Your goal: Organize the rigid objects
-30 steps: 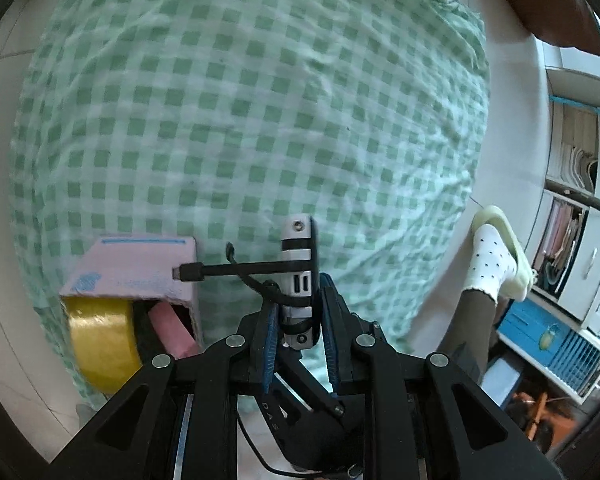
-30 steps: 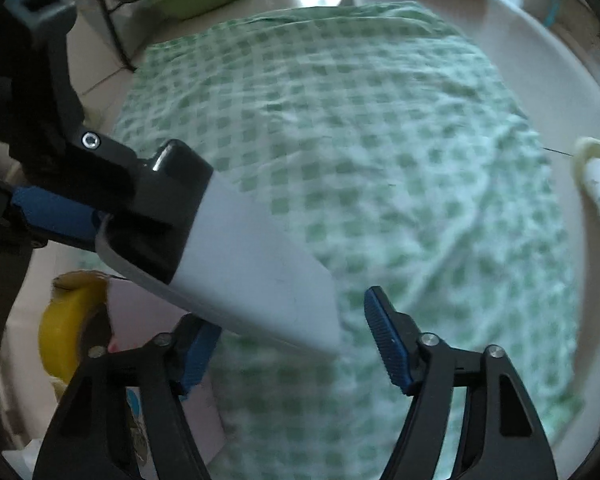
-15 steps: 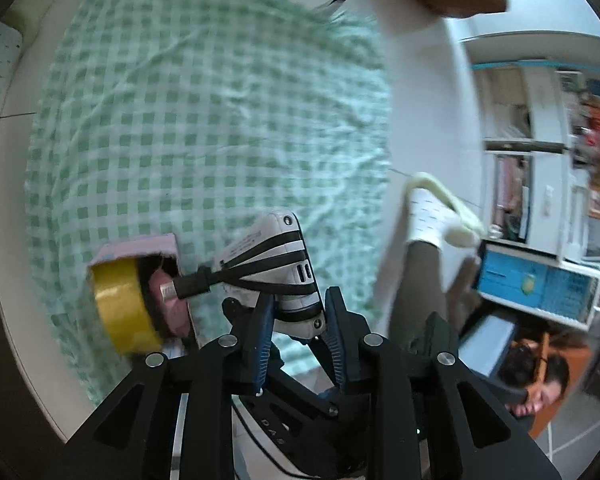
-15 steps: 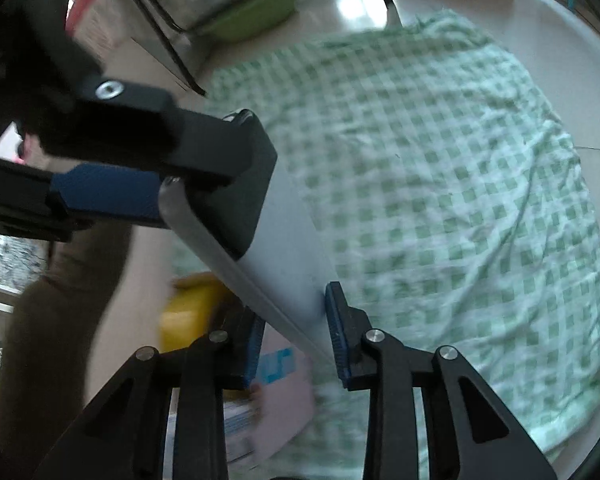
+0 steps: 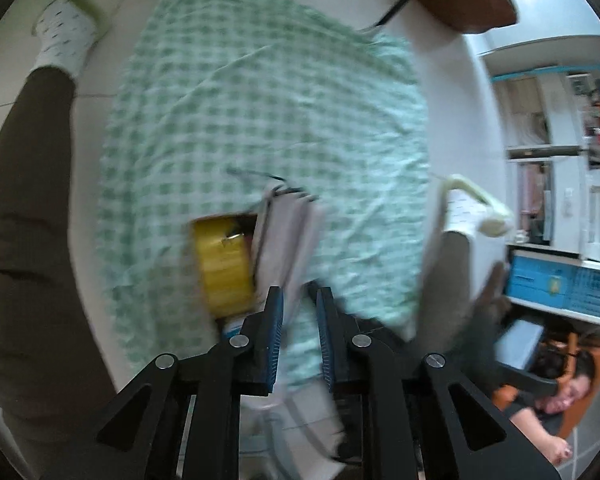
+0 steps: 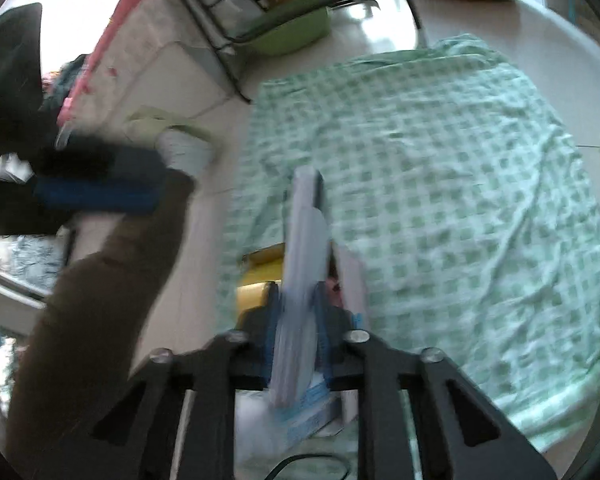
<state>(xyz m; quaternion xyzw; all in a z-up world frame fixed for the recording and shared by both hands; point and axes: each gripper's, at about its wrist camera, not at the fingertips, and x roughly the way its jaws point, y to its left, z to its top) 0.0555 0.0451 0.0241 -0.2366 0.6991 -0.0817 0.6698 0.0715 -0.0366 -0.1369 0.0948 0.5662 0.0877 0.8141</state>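
A: What does the right gripper (image 6: 298, 344) have?

B: Its blue pads are clamped on a white power bank (image 6: 302, 256), which stands up on edge between them, its far end over the green checked cloth (image 6: 440, 184).

A: And the left gripper (image 5: 299, 332)?

B: Fingers parted with a narrow gap and nothing pinched between them. The power bank (image 5: 290, 236) is blurred just ahead of their tips.

A: Where does it sit against the box?

B: Just beside the yellow tape roll (image 5: 222, 268), which lies in the pink carton (image 6: 352, 276) at the near left edge of the cloth.

A: Any room to move?

B: Most of the cloth beyond the carton lies bare and wrinkled, out to its far edge. The person's leg (image 5: 32, 216) flanks the left side.
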